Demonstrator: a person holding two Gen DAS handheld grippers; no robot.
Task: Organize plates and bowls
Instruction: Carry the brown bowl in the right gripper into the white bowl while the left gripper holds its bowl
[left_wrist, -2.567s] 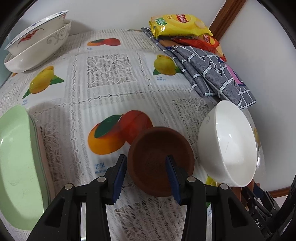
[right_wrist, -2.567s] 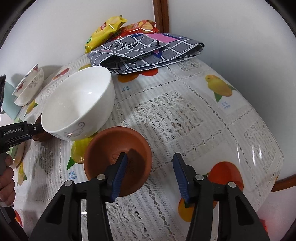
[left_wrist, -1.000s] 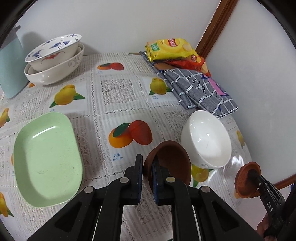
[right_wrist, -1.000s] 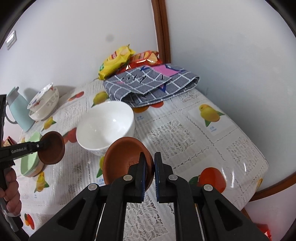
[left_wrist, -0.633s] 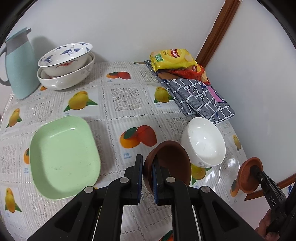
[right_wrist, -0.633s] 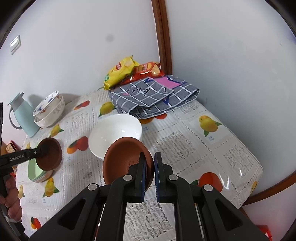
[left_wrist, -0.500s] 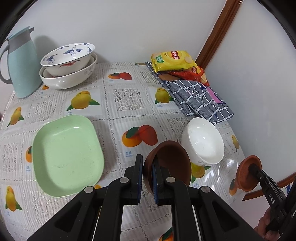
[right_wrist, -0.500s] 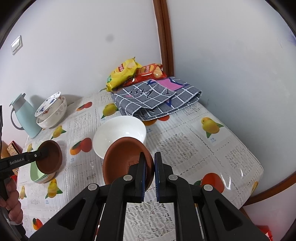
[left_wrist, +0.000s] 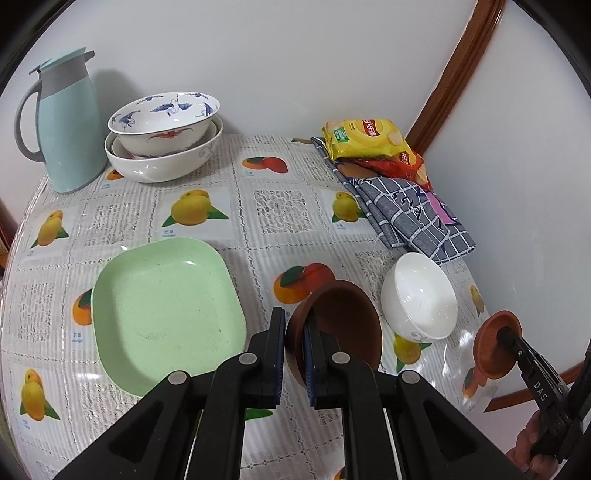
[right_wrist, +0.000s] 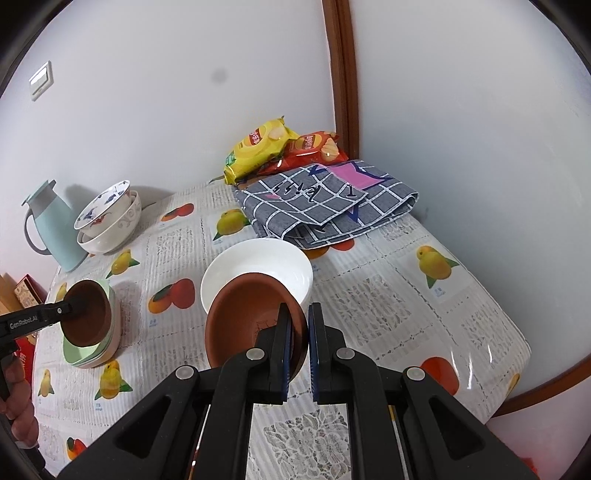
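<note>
Dark brown bowl (left_wrist: 343, 325) rim-pinched in left tool (left_wrist: 294, 349), tilted

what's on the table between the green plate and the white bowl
In the left wrist view, only bare tablecloth with a printed fruit picture lies between the green plate and white bowl; the held dark brown bowl hangs above it.

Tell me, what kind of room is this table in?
Most likely a corner of a home dining or kitchen area: a fruit-print plastic tablecloth covers the table, with stacked painted china bowls, a pale blue thermos jug and yellow and red crisp bags by white walls.
</note>
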